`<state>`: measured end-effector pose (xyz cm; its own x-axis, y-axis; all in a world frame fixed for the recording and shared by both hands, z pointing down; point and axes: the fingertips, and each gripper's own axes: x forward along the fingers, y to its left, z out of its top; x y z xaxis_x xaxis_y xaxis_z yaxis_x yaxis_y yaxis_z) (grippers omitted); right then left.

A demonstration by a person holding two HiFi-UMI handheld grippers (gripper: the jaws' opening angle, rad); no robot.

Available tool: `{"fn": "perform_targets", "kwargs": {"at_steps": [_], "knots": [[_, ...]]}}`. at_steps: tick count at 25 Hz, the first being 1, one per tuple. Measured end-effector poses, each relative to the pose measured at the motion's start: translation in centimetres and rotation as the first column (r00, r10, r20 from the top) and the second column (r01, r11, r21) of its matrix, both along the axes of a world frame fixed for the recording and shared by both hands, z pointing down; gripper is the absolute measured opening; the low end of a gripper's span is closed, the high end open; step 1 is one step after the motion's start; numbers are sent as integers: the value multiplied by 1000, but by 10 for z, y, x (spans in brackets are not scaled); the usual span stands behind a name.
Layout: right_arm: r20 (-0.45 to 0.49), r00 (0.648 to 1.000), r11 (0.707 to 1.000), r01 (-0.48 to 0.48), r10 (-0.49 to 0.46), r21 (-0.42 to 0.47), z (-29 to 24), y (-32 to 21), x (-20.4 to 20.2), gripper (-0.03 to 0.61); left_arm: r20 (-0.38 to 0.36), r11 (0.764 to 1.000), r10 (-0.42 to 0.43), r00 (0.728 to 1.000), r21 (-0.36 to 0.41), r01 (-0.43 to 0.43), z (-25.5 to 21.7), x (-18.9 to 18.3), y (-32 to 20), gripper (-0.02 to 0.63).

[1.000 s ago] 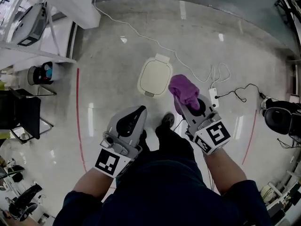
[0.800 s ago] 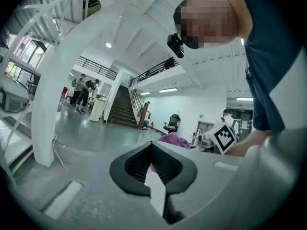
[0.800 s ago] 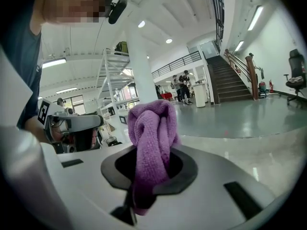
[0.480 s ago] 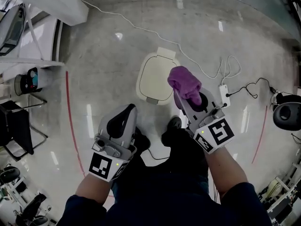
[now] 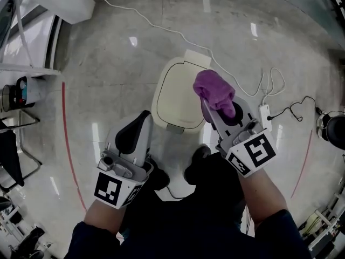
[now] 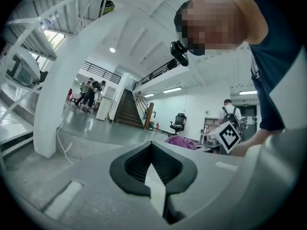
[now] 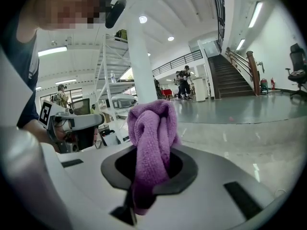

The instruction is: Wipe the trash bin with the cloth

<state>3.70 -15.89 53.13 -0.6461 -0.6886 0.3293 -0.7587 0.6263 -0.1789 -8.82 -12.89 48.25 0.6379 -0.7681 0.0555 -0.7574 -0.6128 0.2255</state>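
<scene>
Trash bin [image 5: 178,96] sits on the floor [image 5: 108,80] just ahead of my right claw [image 7: 149,164], which is clamped on the purple cloth [image 7: 151,128]. Left claw [image 6: 152,169] is pinched together, empty, near the bin. My worry: nothing steadies that bin, so wiping could shove it away.

Trash bin [image 5: 175,93] rim behind cloth [image 5: 214,92]

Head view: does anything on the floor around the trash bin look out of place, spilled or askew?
Nothing is spilled, and the trash bin stands upright, lid shut. Only a loose white cable looks untidy: it snakes across the floor past the bin's back to a power strip.
</scene>
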Motion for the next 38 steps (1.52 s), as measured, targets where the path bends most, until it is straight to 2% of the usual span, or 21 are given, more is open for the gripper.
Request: {"fn": "perform_targets", "kwargs": {"at_steps": [7,13,17,21,27,29,31,32,35,38], "knots": [[-41,999,999,20,-18,41,56,-15,3,67,6,997,1,1000,78,-1,62,-6,-20,-2],[-131,990,994,67,-56,81,87,-28,-1,67,-3,991,-3,1000,133,3,103,-16,-30,-2],[-201,976,992,102,-84,81,99,-38,-4,67,-10,990,-24,1000,142,25,118,-26,-34,-2],[-332,937,987,142,-110,74,117,-62,-2,67,-15,988,-68,998,138,70,129,-40,-41,-2],[-563,813,971,227,-150,70,144,-107,0,67,-24,983,-102,995,149,104,136,-46,-52,-2],[-633,752,963,267,-186,34,160,-119,-2,67,-17,984,-108,994,139,109,143,-48,-53,-2],[-656,708,951,305,-263,-52,179,-124,-8,67,-10,985,-112,994,134,112,149,-51,-55,-2],[-637,706,943,316,-310,-109,188,-125,-12,67,-7,985,-113,994,134,113,152,-53,-57,-2],[-540,739,916,320,-401,-242,204,-124,-25,67,2,985,-117,993,125,116,160,-58,-65,-2],[-509,736,894,343,-446,-287,206,-114,-37,67,6,987,-115,993,114,114,166,-61,-71,-2]]}}
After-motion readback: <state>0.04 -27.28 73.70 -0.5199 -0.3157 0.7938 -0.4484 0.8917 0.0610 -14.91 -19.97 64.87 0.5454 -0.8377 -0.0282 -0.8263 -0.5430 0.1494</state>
